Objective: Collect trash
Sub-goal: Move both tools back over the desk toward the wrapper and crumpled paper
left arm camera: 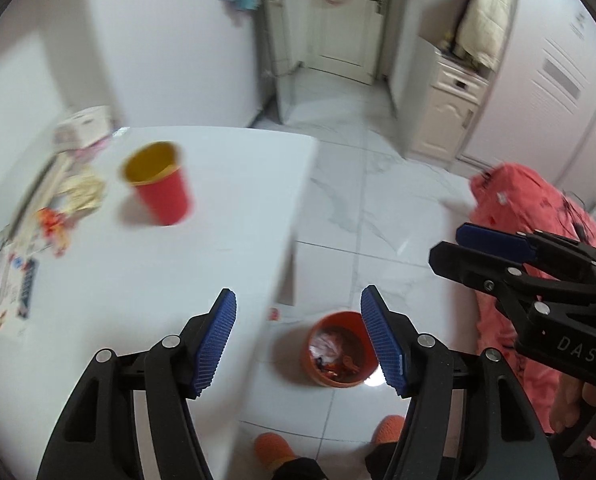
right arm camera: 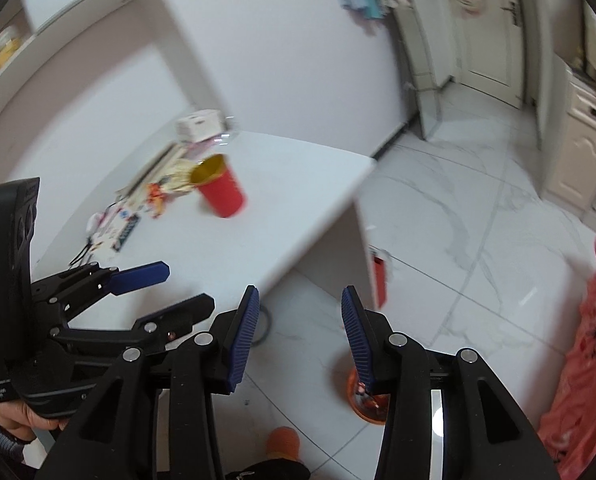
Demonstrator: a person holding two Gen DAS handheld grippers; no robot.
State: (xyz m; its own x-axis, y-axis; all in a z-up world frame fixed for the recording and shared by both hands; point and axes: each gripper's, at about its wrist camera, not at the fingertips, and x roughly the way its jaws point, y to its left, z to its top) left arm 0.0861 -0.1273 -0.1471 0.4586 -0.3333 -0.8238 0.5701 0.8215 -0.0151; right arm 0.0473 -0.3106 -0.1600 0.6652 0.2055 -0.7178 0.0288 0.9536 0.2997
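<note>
Your orange bin on the floor beside the bench already holds crumpled paper and wrappers, so part of the job looks done; wrappers and paper scraps remain at the bench's far left edge, near the upright red cup with its gold lining; your left tool and right tool both stand apart with nothing between the blue pads.
</note>
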